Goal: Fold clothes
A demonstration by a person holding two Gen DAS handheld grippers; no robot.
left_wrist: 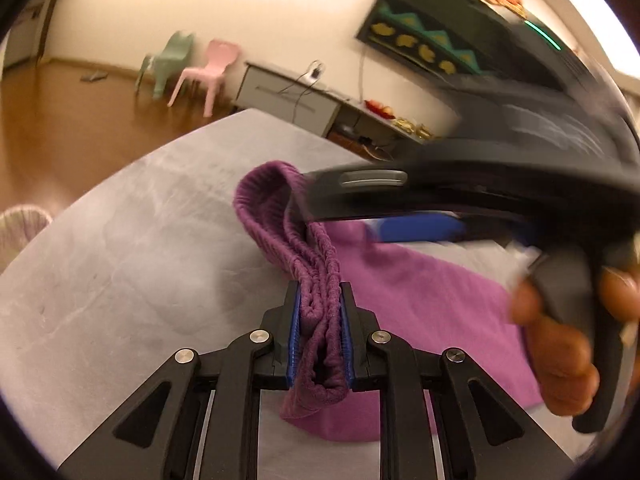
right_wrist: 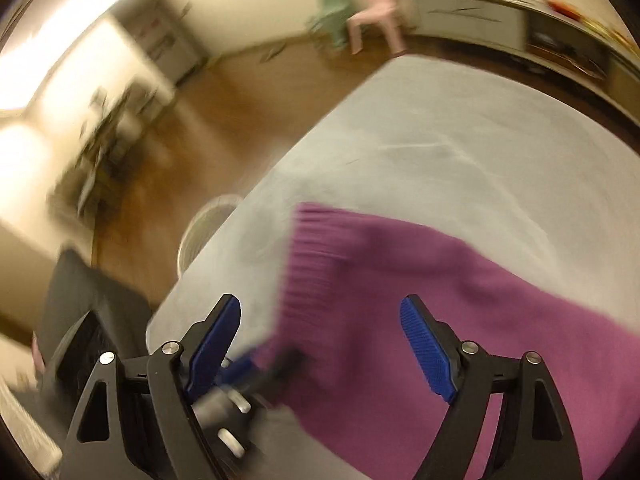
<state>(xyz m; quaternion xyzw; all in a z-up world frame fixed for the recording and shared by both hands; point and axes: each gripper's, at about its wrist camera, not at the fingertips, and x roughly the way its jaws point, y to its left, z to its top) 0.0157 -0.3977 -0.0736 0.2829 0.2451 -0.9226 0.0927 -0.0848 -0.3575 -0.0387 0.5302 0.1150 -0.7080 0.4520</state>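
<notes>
A purple knitted sweater (left_wrist: 420, 292) lies on a grey table (left_wrist: 120, 260). My left gripper (left_wrist: 319, 300) is shut on the sweater's ribbed hem, which bunches between the blue pads and loops up beyond them. The right gripper's black body (left_wrist: 500, 184) crosses the left wrist view above the sweater, blurred, held by a hand (left_wrist: 560, 344). In the right wrist view my right gripper (right_wrist: 320, 320) is open above the sweater (right_wrist: 440, 300), its blue fingers (right_wrist: 424, 344) wide apart and empty. The left gripper's tip (right_wrist: 256, 368) shows blurred below it.
The table's left edge (right_wrist: 224, 248) drops to a wooden floor (left_wrist: 60, 128). A round pale basket (right_wrist: 204, 224) stands beside the table. Pink and green chairs (left_wrist: 208, 68) and a grey cabinet (left_wrist: 288, 92) stand at the far wall.
</notes>
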